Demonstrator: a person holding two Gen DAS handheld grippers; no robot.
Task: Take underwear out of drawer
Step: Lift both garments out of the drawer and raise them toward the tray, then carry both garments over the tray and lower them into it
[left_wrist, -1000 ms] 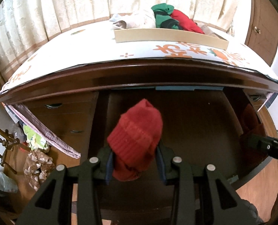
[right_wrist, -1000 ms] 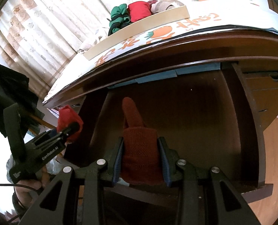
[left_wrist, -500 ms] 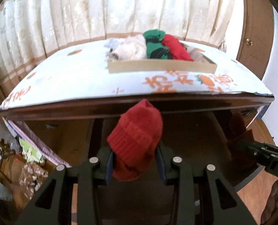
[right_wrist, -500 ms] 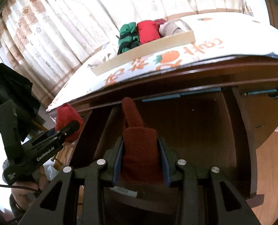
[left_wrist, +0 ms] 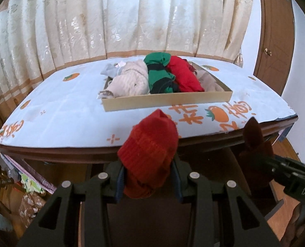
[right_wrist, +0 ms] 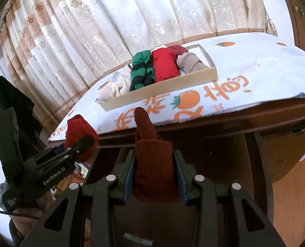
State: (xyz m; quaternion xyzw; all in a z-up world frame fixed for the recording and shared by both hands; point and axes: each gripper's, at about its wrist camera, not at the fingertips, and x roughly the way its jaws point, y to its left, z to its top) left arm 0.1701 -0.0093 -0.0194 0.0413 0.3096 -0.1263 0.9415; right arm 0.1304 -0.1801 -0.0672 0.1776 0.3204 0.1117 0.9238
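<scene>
The left gripper (left_wrist: pixel 148 182) pinched a bright red knit roll (left_wrist: pixel 149 154); the right gripper (right_wrist: pixel 154 180) pinched a rust-red roll (right_wrist: pixel 153 168), both above the open drawer (right_wrist: pixel 214 164). Either loosely bunched roll could slip back in.

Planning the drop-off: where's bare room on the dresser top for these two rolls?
Bare cloth left of the tray, plus the printed strip between it and the front edge, and right of it. The tray is packed with rolled garments.
</scene>
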